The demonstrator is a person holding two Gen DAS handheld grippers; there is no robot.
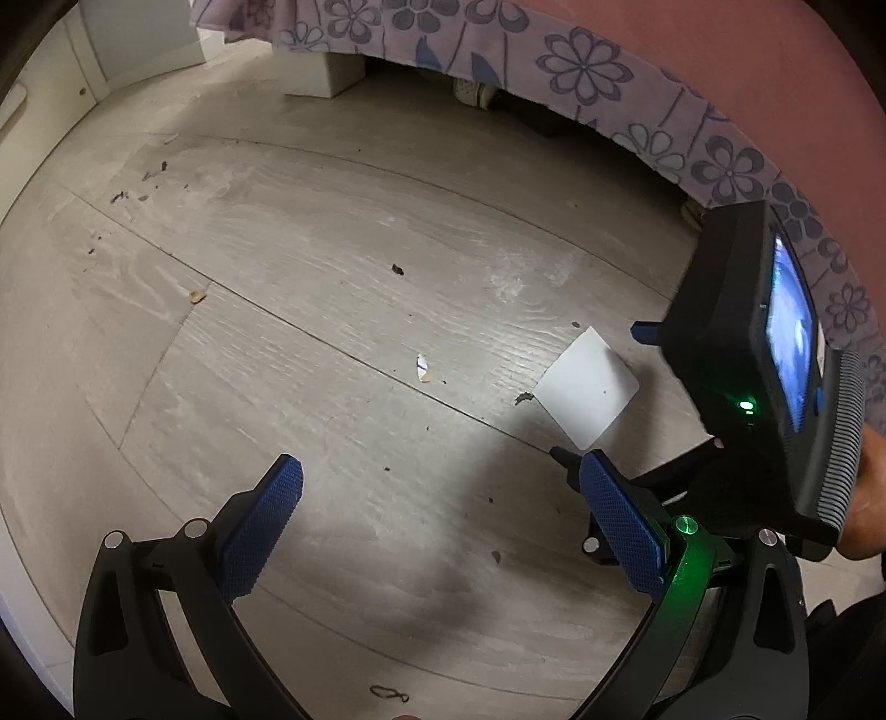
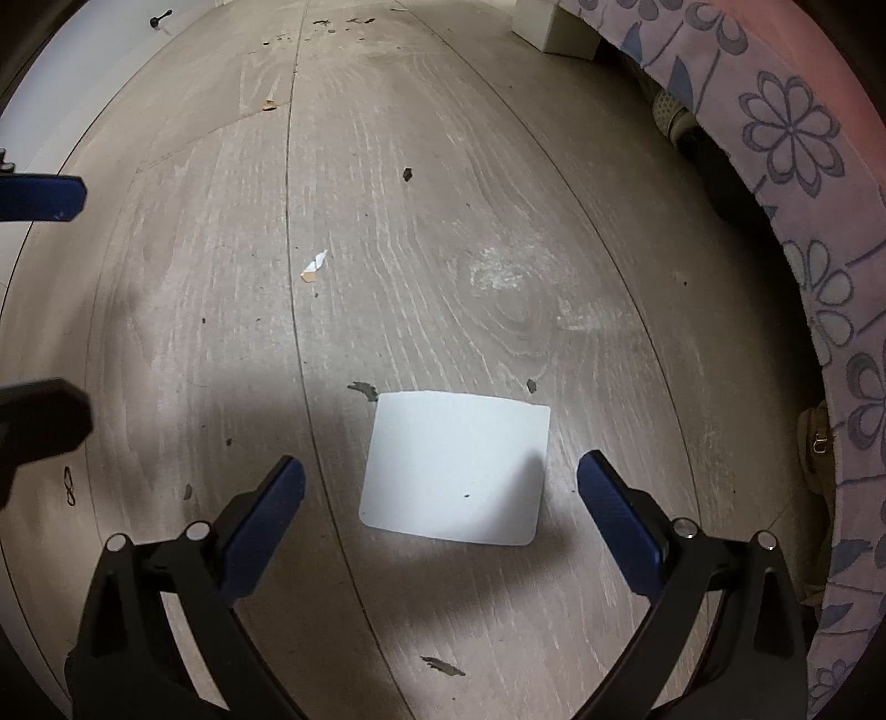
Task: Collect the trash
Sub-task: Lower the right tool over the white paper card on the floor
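Observation:
A white square card (image 2: 455,468) lies flat on the grey wood floor, just ahead of and between the blue pads of my right gripper (image 2: 441,471), which stands open above it. The same card (image 1: 588,387) shows in the left wrist view, right of centre. My left gripper (image 1: 441,482) is open over bare floor with nothing between its fingers. A small torn white scrap (image 1: 423,368) lies ahead of it, also seen as a scrap (image 2: 314,266) in the right wrist view. The right gripper's body (image 1: 758,360) fills the right side of the left wrist view.
Dark crumbs (image 2: 407,174) and flakes (image 1: 397,270) dot the floor. A bed with a purple flowered valance (image 2: 797,144) runs along the right. White furniture (image 1: 88,50) stands at the far left. A white box (image 2: 556,25) sits by the bed. A hair tie (image 1: 389,692) lies near me.

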